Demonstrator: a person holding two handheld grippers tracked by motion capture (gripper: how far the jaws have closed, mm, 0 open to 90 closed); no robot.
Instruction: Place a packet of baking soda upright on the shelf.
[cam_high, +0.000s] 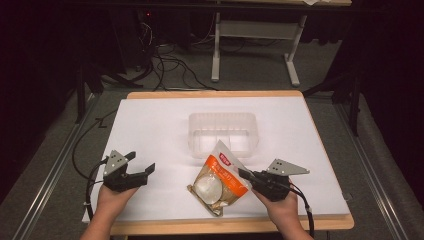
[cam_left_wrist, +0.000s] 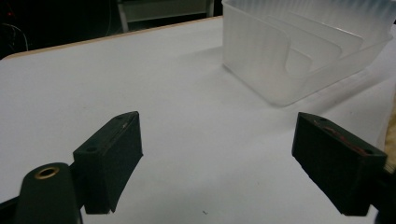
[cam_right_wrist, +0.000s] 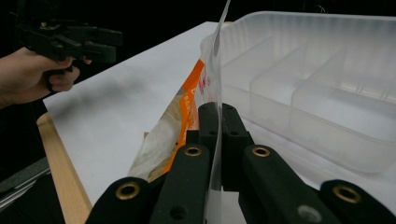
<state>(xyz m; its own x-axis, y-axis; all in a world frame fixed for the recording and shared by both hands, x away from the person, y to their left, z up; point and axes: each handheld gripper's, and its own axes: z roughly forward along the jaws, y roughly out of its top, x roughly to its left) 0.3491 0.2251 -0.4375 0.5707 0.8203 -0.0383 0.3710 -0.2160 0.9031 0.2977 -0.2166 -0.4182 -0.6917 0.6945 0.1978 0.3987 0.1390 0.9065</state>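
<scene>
Right gripper (cam_high: 242, 174) pinching an orange snack pouch (cam_high: 218, 181) beside a clear divided bin (cam_high: 223, 134).

The right gripper's jaws are closing flat on the pouch's clear edge strip, with the film running up between them in the right gripper view, and the pouch is leaning up off the white table (cam_high: 150, 125), its top corner seeming to overlap the bin's near wall, though the high view is too soft to be sure of contact. The left gripper (cam_high: 142, 171) is hovering well apart at the left, jaws spread wide with nothing between them.
</scene>
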